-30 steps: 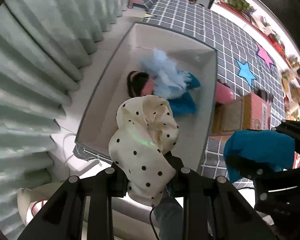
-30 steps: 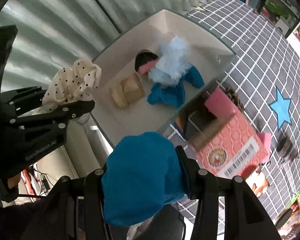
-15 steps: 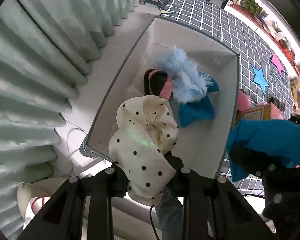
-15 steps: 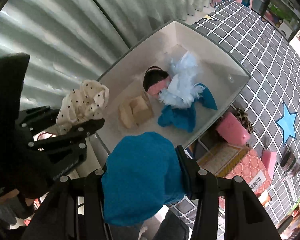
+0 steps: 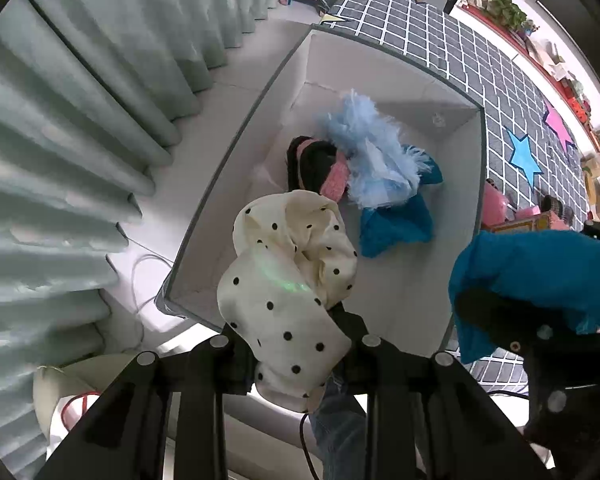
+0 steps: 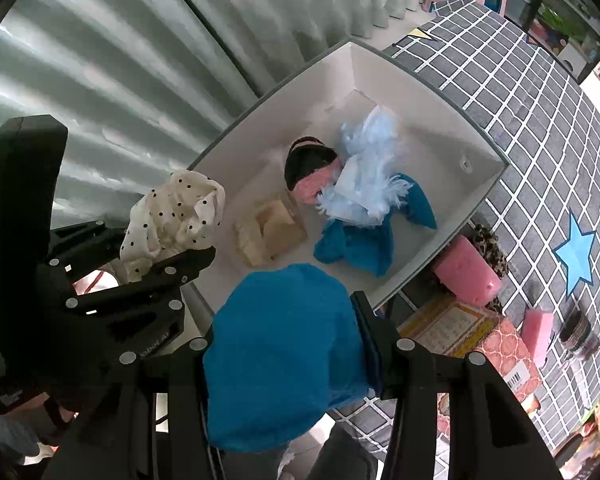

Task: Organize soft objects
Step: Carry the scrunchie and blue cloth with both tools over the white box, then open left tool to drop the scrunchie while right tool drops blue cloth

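My left gripper is shut on a cream cloth with black dots, held above the near left corner of a white box. My right gripper is shut on a blue soft bundle over the box's near edge. The same bundle shows at the right of the left wrist view. Inside the box lie a pale blue fluffy piece, a blue cloth, a black and pink item and a beige folded piece. The dotted cloth and left gripper appear at the left of the right wrist view.
Pale green curtains hang left of the box. A grey checked mat with a blue star lies to the right. Beside the box stand a pink item and an orange patterned carton. A white cable lies on the floor.
Both grippers have shifted over the box with their loads, so the box now sits more centred and nearer in both views. Neither grip has changed.
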